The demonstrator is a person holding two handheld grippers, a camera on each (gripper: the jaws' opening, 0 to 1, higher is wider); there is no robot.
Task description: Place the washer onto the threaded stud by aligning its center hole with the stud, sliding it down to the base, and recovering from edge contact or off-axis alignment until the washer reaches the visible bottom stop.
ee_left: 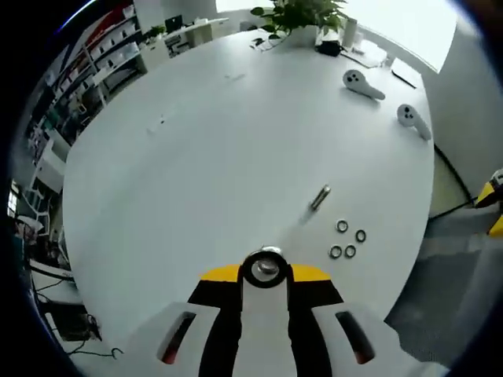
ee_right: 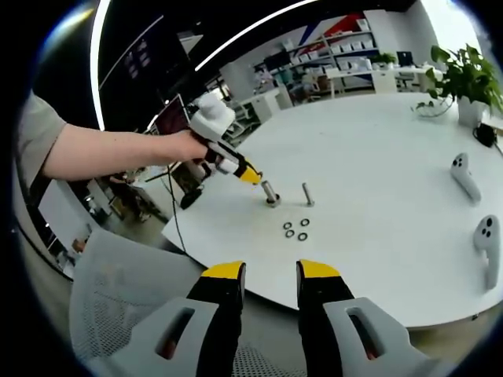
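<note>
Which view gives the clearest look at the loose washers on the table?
The left gripper view: the four washers lie close ahead, right of the left gripper, each ring distinct beside the threaded stud. In the right gripper view the washers are smaller and farther, clustered near the stud.

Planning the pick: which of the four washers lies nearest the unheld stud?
The washer at the cluster's corner facing the unheld stud; the other three lie farther from it.
</note>
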